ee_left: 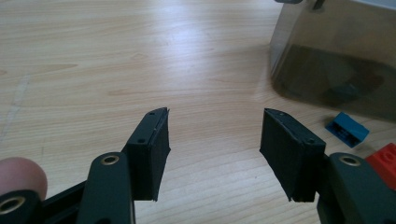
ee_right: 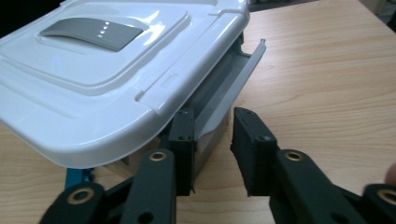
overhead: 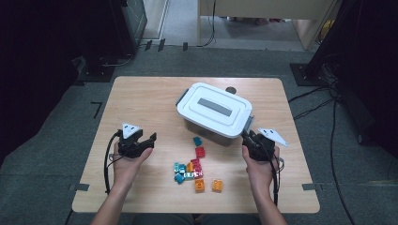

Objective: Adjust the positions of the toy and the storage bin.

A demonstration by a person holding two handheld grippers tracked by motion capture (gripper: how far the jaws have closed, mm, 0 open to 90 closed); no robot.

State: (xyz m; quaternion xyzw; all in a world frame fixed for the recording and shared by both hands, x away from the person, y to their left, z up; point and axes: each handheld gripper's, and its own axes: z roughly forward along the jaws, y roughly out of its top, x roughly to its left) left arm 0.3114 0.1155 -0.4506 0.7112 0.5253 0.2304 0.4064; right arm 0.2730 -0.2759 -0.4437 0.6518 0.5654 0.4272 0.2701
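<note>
From the high view, a wooden table (overhead: 141, 98) holds a box (overhead: 213, 123) with a white lid (overhead: 215, 108) that has a grey handle strip on top. The lid is on, so what is inside cannot be seen from here. A small pile of toy bricks (overhead: 193, 168) in red, orange and teal lies on the table in front of the box, not in it. Two hands come in from the bottom. The left hand holds the left gripper (overhead: 151, 137) well to the left of the box, pointing toward the right. The right hand holds the right gripper (overhead: 245, 135) right at the near right corner of the box.

In the left gripper view, the left gripper (ee_left: 214, 135) has its two black jaws apart with bare table between them. Nothing is held. The see-through side of the box (ee_left: 336, 70) is at the top right; something dark is inside, but it is too dim to tell what. A blue brick (ee_left: 348, 129) and a red brick (ee_left: 387, 161) lie on the table beside the box.

In the right gripper view, the right gripper (ee_right: 212, 135) has its jaws on either side of the grey latch flap (ee_right: 233, 88) that hangs off the edge of the lid (ee_right: 93, 93). One jaw sits against the flap; the other has a small gap, so it is not squeezing it. The latch stands out from the box here, which the high view is too small to show.
</note>
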